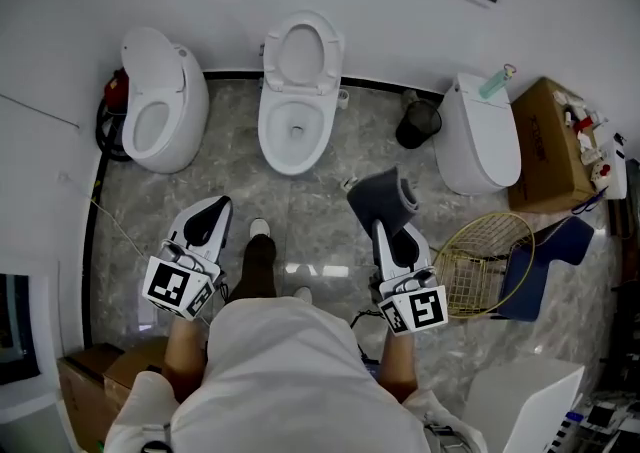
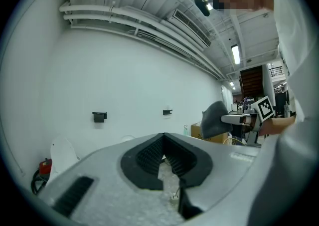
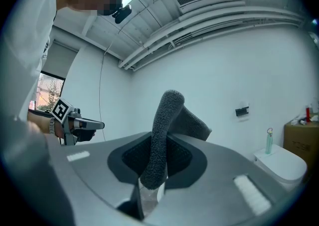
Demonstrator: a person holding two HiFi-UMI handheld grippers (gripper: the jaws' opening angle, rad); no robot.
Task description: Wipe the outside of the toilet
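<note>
The right tongs (image 1: pixel 384 225) clamp a dark grey cloth (image 1: pixel 384 196) — it sticks out past their tips. The left tongs (image 1: pixel 212 209) are closed on nothing. The middle toilet (image 1: pixel 296 91) stands farther off, between them — untouched.

Right gripper (image 3: pixel 154 162) clamped on a dark grey cloth (image 3: pixel 163 120), which rises upright from between the jaws and flops over to the right at its top, against a bare white wall with a small black fixture (image 3: pixel 242 112). At far right, a white toilet (image 3: pixel 281 165) with its lid down carries a pale green bottle (image 3: pixel 269 141), next to a cardboard box (image 3: pixel 301 142). At left, the left gripper (image 3: pixel 94 125) is held level near a window (image 3: pixel 47 93).
</note>
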